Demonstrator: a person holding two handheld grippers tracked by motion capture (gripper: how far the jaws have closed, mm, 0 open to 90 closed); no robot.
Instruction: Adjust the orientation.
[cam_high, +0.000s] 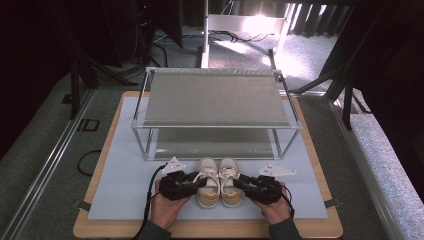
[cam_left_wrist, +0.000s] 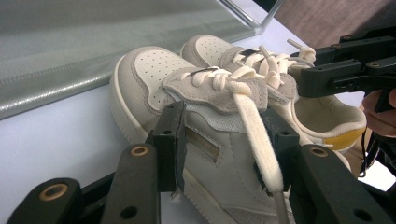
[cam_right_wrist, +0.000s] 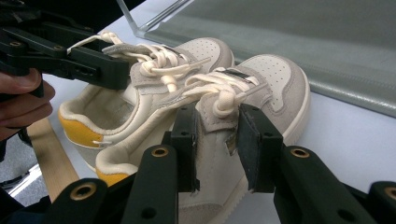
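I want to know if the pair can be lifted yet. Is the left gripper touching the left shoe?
Touching. In the left gripper view the left gripper's jaws press on both sides of the left shoe at its laced upper.

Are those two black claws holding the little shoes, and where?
Yes. The left gripper clamps the left shoe across its laced middle, and the right gripper clamps the right shoe likewise.

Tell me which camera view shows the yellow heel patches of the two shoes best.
The right gripper view: the yellow heel patch of the farther shoe faces the camera, large, with a second patch below it. The high view shows both patches small, side by side. The left gripper view shows a yellow sliver at one heel.
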